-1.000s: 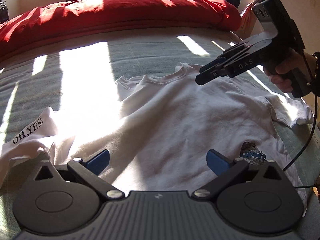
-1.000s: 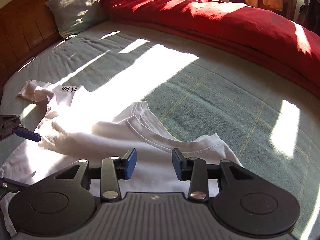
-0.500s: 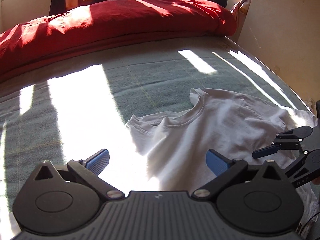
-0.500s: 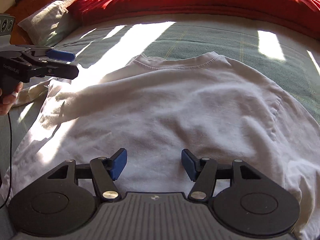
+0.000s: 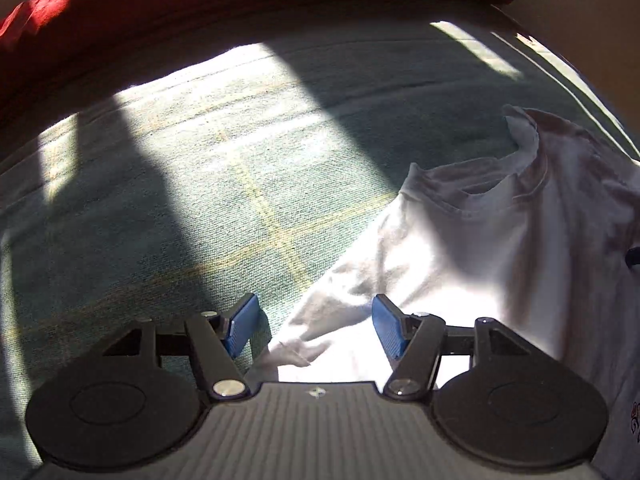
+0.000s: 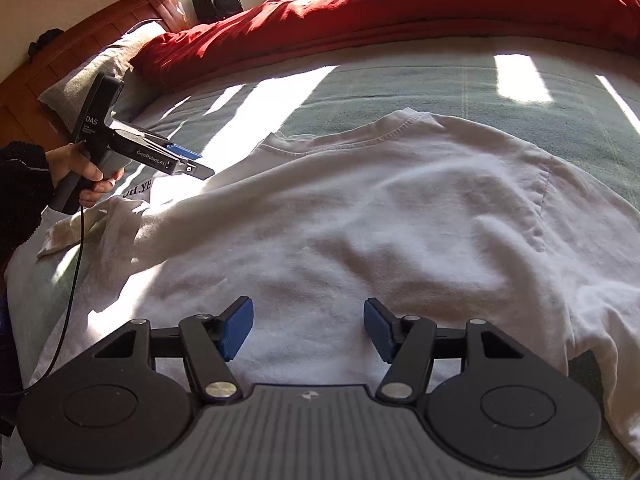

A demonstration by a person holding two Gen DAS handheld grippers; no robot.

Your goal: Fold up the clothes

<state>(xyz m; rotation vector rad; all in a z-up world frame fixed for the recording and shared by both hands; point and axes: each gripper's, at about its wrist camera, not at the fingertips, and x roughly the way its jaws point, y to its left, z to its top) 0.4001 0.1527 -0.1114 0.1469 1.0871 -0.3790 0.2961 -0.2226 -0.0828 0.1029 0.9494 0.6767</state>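
Hovering both claws, left claw (image 5: pixel 314 330) and right claw (image 6: pixel 308 330), spread wide and empty, over the white T-shirt (image 6: pixel 360 208) lying spread unfolded across the bed (image 6: pixel 400 80); all its folds remain.

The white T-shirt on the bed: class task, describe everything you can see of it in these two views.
The white T-shirt looks like soft cotton knit with a ribbed round collar pointing toward the red duvet. It lies spread but rumpled on the green checked bedspread, partly sunlit, one sleeve seam visible. A sleeve end lies between the open fingers of the left gripper, ungripped. The right gripper is open above its body. A small red mark shows near its lower edge.
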